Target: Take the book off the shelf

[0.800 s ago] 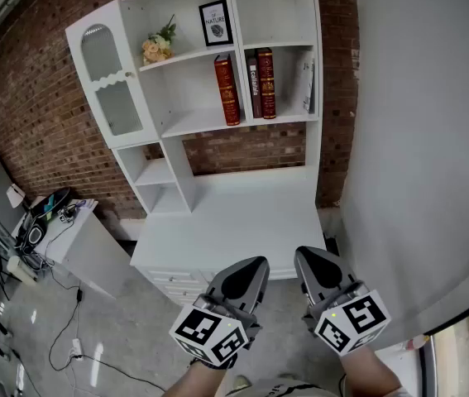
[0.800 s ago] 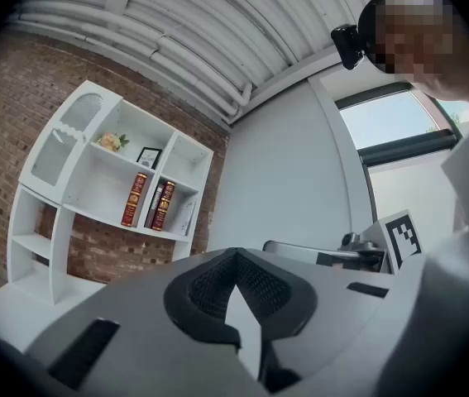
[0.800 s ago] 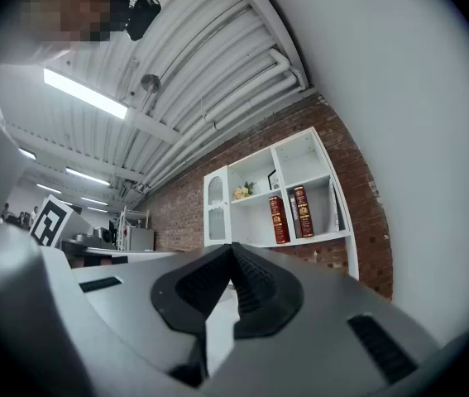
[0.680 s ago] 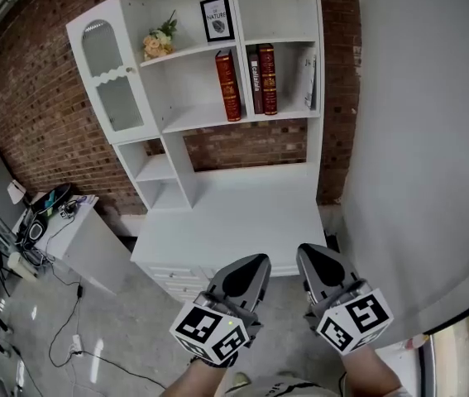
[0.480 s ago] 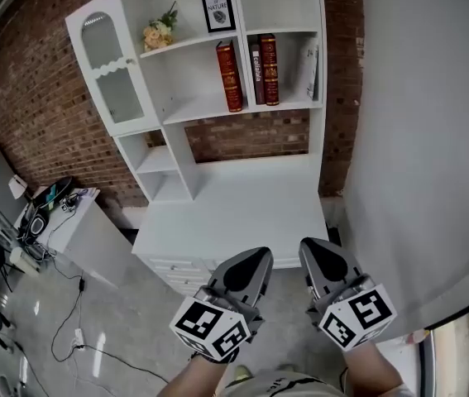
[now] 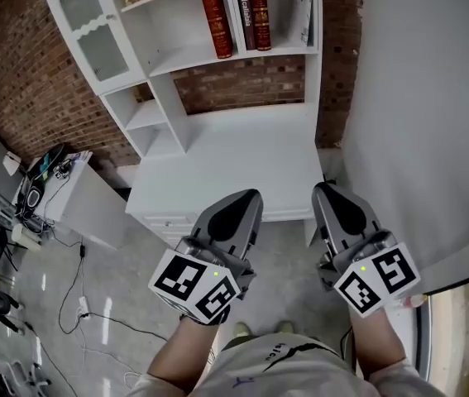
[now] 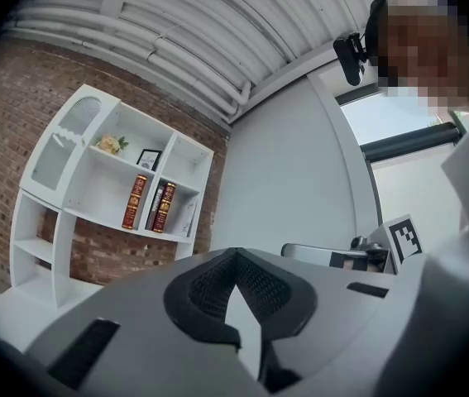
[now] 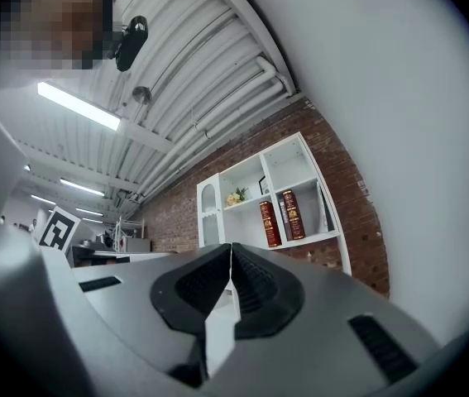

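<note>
Fingers (image 6: 234,213) closed and empty, well apart from the shelved book (image 6: 215,21).

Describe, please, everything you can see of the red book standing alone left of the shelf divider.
The red book is a thick hardback with a dark red spine banded and lettered in gold, too small to read. It stands about upright, spine outward, on the white shelf board, alone in its compartment, close to the divider on its right; contact there cannot be told. Nothing grips it.
</note>
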Available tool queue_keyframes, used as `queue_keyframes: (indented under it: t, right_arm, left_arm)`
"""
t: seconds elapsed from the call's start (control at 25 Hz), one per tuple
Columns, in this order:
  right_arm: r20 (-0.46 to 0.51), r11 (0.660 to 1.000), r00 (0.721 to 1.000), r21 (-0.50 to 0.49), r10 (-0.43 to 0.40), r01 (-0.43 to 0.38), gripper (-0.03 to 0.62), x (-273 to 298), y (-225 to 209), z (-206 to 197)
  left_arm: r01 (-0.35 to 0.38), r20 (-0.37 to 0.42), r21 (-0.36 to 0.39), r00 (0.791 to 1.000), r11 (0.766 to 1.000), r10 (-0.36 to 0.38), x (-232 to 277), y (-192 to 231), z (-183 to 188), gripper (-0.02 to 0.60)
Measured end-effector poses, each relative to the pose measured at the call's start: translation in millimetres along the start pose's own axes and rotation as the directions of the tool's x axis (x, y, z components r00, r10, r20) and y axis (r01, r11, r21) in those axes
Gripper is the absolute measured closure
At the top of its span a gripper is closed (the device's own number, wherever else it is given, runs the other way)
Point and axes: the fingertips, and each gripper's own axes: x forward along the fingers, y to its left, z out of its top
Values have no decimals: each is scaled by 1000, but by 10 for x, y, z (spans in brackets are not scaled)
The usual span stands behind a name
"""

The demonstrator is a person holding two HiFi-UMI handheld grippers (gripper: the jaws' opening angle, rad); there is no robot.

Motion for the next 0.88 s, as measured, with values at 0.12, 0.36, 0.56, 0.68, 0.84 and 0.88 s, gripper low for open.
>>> queue_keyframes:
  t: [0.12, 0.36, 0.56, 0.68, 0.84, 0.88]
  right_arm:
    - [-7, 1000, 1000, 3, -7, 7, 576, -33, -91, -18]
    - [-16, 1000, 1000, 21, -4, 5, 576, -69, -199, -76]
    - [2, 1000, 1000, 23, 12, -12, 576, -9, -261, -84]
    - [-4, 1000, 1000, 22, 7, -7, 576, 84, -326, -164]
    - [-20, 1000, 1000, 5, 6, -6, 576, 261, -401, -267]
    - [-19, 1000, 1000, -2, 6, -6, 576, 324, -432, -271]
  left_arm:
    - [-3, -8, -3, 1000, 1000, 3, 67, -35, -49, 572]
    - [-6, -29, -14, 1000, 1000, 6, 159, -83, -168, 572]
    - [-3, -27, -6, 1000, 1000, 2, 272, -32, -198, 572]
    - [7, -27, -4, 1000, 1000, -7, 359, 35, -245, 571]
    - [22, -26, -15, 999, 1000, -23, 518, 191, -311, 571]
    - [28, -27, -15, 999, 999, -28, 580, 246, -316, 571]
